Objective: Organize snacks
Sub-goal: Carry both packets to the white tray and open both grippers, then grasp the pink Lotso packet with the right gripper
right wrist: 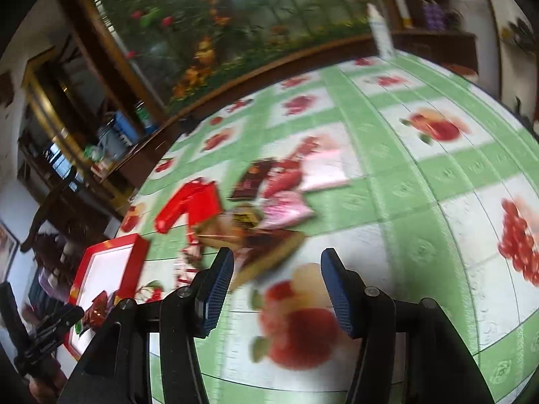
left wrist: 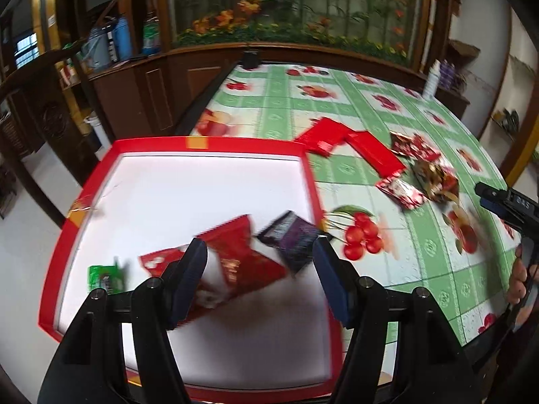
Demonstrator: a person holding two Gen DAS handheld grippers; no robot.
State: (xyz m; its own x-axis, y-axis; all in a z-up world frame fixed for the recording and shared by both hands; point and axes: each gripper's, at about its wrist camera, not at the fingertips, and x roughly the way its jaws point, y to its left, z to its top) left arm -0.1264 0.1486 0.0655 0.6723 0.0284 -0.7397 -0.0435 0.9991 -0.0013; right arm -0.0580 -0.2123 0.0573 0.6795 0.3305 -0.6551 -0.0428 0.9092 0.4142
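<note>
Left fingers point(left wrist: 259, 262) stand apart and empty above a red packet point(left wrist: 246, 259) lying in the red-rimmed tray point(left wrist: 209, 143). Right fingers point(right wrist: 276, 282), also apart, face the loose snack pile point(right wrist: 256, 208) at twelve o'clock on the surface point(right wrist: 421, 202); the next pick likely needs one packet singled out.

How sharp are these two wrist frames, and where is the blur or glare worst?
Left wrist view: moderate blur on the packets in the red tray; its white floor is nearly blown out; fisheye bends the table edge. Right wrist view: heavy motion smear over the snack pile and tablecloth; only the right gripper is crisp.
</note>
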